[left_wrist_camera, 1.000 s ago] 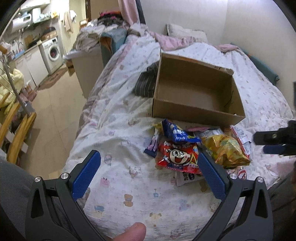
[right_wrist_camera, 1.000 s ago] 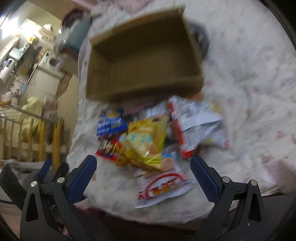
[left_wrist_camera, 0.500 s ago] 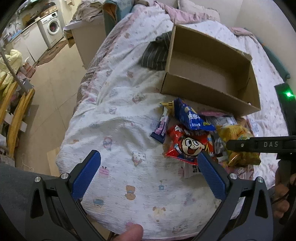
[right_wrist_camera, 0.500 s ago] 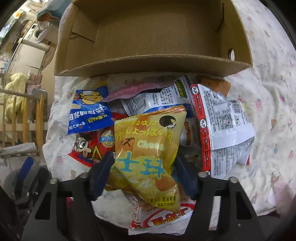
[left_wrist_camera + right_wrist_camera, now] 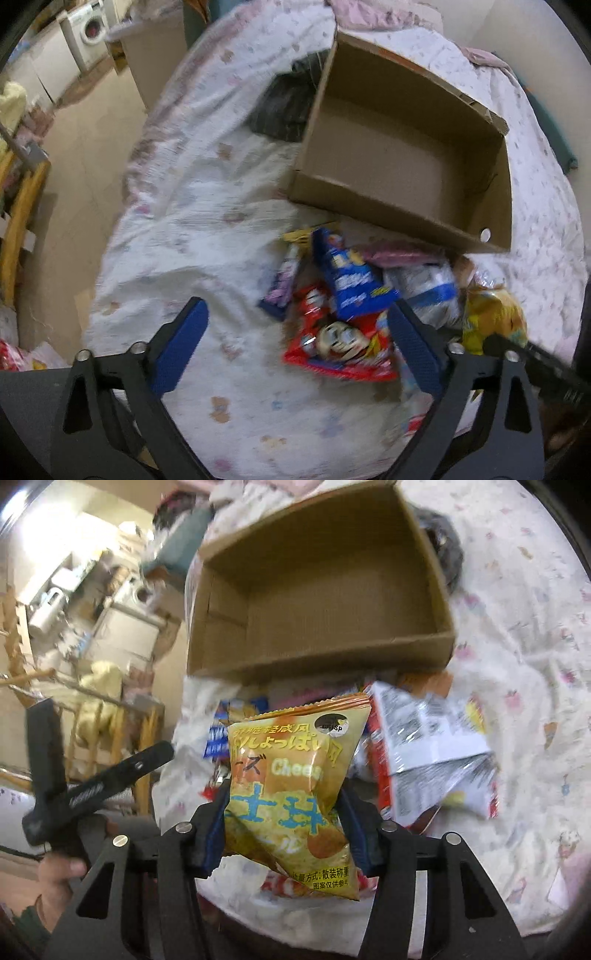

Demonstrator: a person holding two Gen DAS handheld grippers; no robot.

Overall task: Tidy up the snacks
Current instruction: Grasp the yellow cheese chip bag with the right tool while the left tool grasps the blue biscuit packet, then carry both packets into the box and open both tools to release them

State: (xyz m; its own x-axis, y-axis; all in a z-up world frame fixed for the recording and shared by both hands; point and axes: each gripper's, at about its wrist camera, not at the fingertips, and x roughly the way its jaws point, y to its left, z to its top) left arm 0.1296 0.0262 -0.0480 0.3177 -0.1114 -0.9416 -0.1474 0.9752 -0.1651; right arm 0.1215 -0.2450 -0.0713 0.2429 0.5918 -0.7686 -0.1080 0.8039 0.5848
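Right gripper (image 5: 284, 812): our jaws are clamped on the yellow cheese snack bag (image 5: 291, 790) and are closing a little more on it. The blue pads press the lower half of the bag from both sides.
Yellow cheese snack bag: we hold it upright, lifted above the other packets, in front of the near wall of the cardboard box (image 5: 317, 661). In the left wrist view the same bag (image 5: 491, 317) shows at the right edge of the pile.
Left gripper (image 5: 295, 347): our jaws stand wide apart and are closing slightly. No pad presses on anything. The gripper points steeply down at the left part of the snack pile.
Between the left jaws: we see the bedsheet (image 5: 207, 229) and a red snack packet (image 5: 340, 347) with a cartoon face. The packet lies just beside the right-hand pad; we cannot tell if it touches it.
Snack pile: it lies on the bedsheet just in front of the box. We can name a blue snack packet (image 5: 347, 280) partly on top of the red one, a purple bar (image 5: 280, 291) at the left side, and a white and red packet (image 5: 424, 738) at the right side.
Cardboard box: it is open at the top, nothing is visible inside, and it sits on the bed.
Dark cloth (image 5: 284, 107): it lies on the bed against the far left corner of the box.
Picture quality: both views are somewhat blurred.
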